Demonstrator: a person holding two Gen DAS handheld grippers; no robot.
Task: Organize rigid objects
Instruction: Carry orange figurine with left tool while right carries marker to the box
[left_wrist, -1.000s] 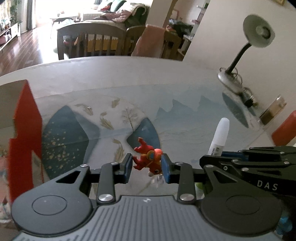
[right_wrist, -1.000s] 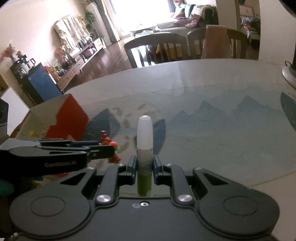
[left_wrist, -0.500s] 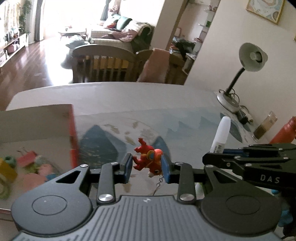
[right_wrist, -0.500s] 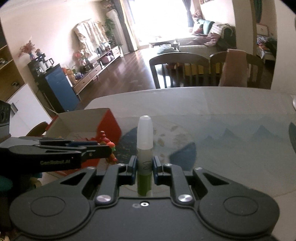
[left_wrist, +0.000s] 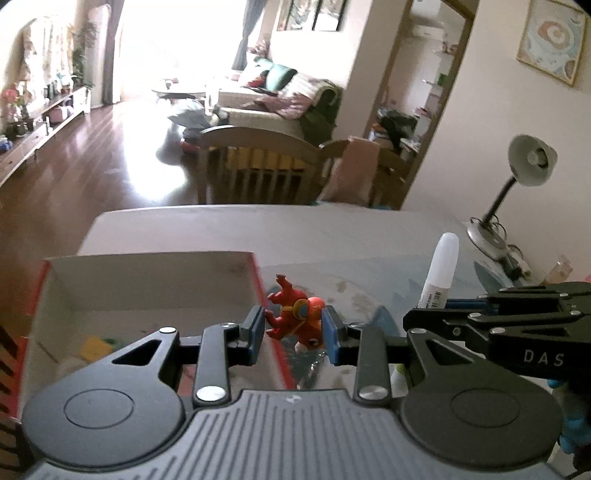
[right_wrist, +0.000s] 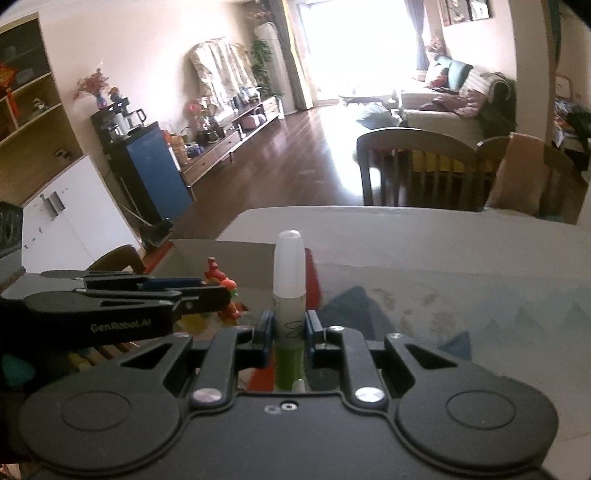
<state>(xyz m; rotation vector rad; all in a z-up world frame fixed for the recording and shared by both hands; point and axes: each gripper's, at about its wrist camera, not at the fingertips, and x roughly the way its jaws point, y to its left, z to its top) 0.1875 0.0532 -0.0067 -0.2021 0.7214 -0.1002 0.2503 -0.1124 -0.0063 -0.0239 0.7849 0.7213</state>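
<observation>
The red toy figure is clamped between the left gripper jaws, held above the near red rim of the open box; the right gripper is closed on an upright white-capped glue stick just beside it. In my judgement each item should clear the rim and sit fully over the box interior before release, left first to avoid contact between the grippers. Legible markings: "DAS" on the right gripper, "GenRobot.AI" on the left; the stick's barcode cannot be read.

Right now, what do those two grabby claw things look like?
Both are black plastic. The left gripper has blue finger pads, silver screws, round discs on each side and a grey ribbed body; seen from the right wrist camera, its side reads "GenRobot.AI". The right gripper has blue pads and silver screws too, a smooth black body, and white "DAS" letters on its side.
</observation>
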